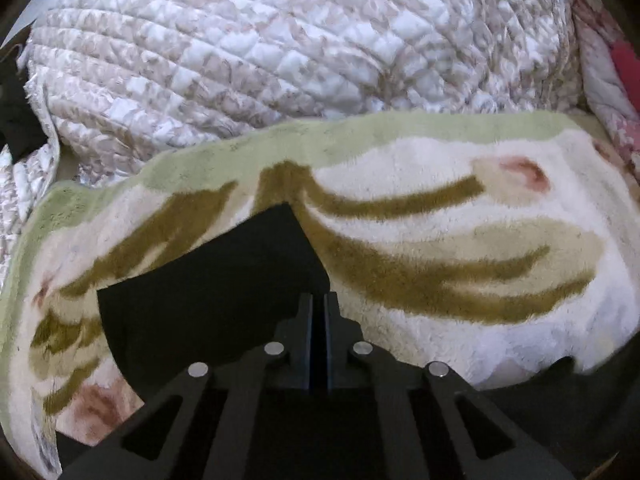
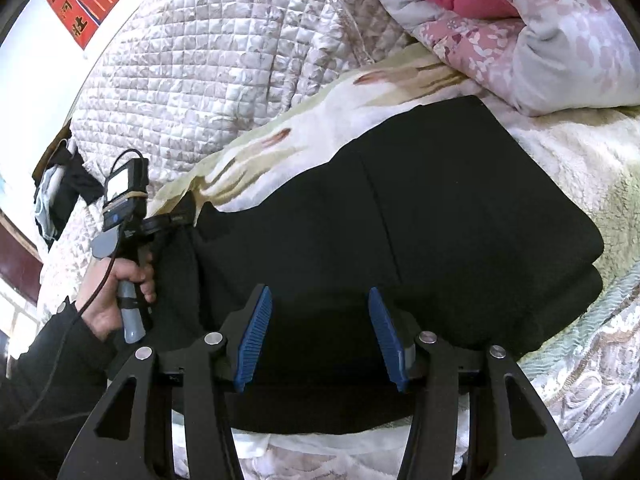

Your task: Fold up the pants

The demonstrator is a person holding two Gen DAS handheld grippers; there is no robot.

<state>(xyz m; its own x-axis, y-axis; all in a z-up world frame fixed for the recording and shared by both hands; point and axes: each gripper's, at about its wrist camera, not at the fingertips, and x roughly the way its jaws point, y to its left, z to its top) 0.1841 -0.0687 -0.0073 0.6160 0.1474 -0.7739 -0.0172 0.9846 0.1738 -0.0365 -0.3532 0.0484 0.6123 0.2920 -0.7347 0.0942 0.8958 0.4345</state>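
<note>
The right gripper (image 2: 320, 336) hovers with its blue fingers (image 2: 254, 340) spread wide and empty just above the near edge of the black pants (image 2: 460, 220), which lie partly folded on the fleece blanket (image 2: 568, 152) of the bed, long axis running left to right. To their left, the left gripper (image 1: 319, 340) has its fingers pinched together on a corner of the cloth, so it seems better placed to carry the next fold. Beyond, a quilted cover (image 1: 240, 60) and a floral duvet (image 2: 540, 40) crowd the far side.

Black pants (image 2: 420, 216), folded over, lying flat on fleecy patterned blanket (image 2: 568, 152)
</note>
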